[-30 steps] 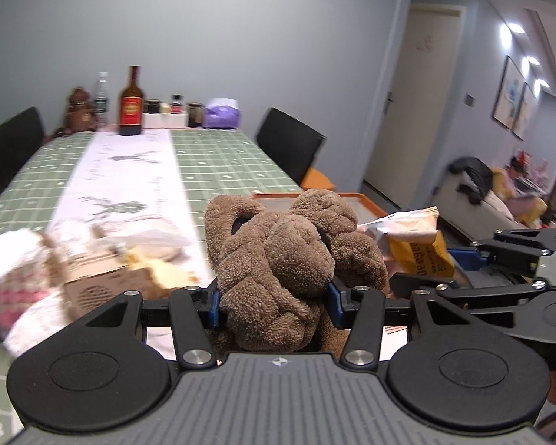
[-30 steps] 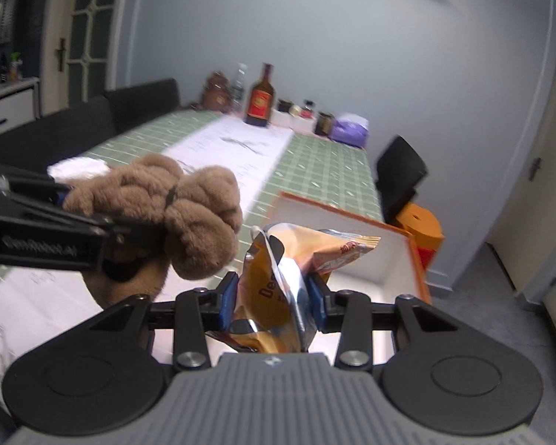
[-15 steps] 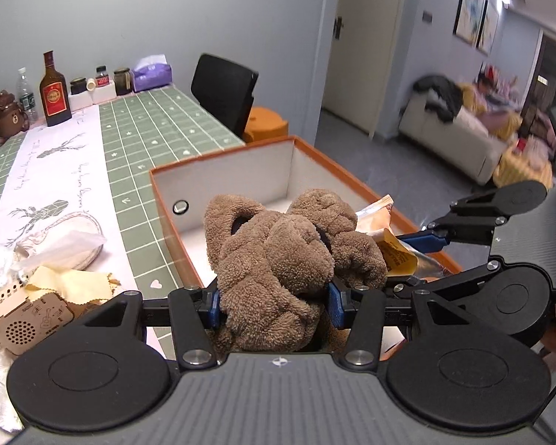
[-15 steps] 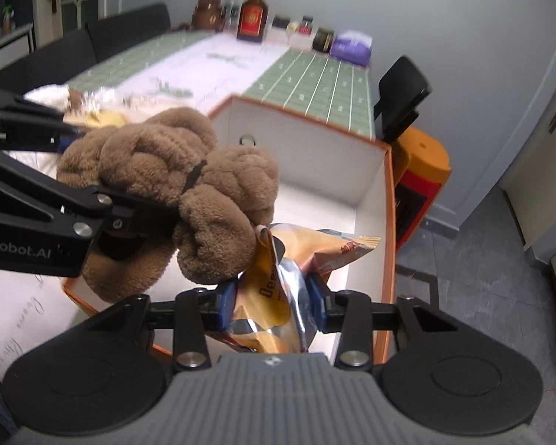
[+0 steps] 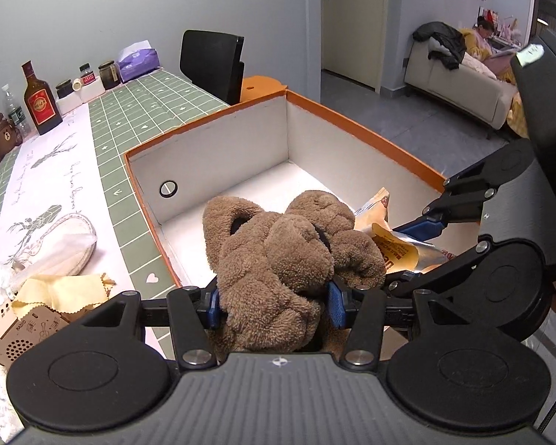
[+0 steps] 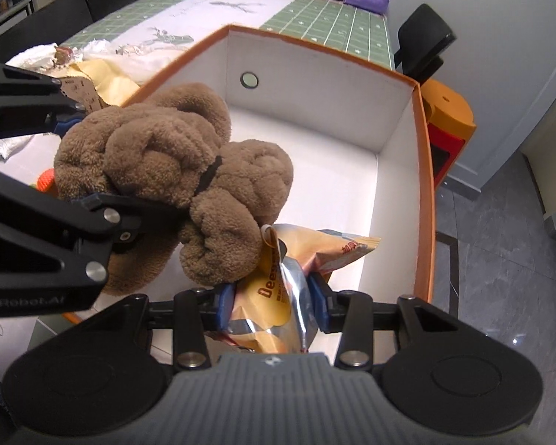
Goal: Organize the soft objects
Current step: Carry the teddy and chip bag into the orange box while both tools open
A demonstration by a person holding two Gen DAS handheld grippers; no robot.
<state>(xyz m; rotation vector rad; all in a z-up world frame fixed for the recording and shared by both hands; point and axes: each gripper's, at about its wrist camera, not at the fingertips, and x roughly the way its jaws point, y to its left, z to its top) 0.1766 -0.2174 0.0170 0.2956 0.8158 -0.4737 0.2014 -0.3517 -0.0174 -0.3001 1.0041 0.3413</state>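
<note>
While your left tongs point(image 5: 274, 302) grip the plush toy point(image 5: 289, 256) and your right tongs point(image 6: 272, 306) grip the snack bag point(image 6: 278, 296) above the empty box point(image 6: 424, 170), nothing is deposited; cloths point(image 5: 65, 291) wait on the surface point(image 5: 129, 111).

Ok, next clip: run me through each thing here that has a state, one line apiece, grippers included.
Left gripper: shut on the brown plush toy.
Right gripper: shut on the snack bag.
Brown plush toy: squeezed between the fingers, held above the box.
Snack bag: crumpled, held above the box, beside the plush toy.
Orange box: open, no lid on it; visible floor bare.
Liquor bottle: upright, capped.
Tissue pack: a tissue sticking out.
</note>
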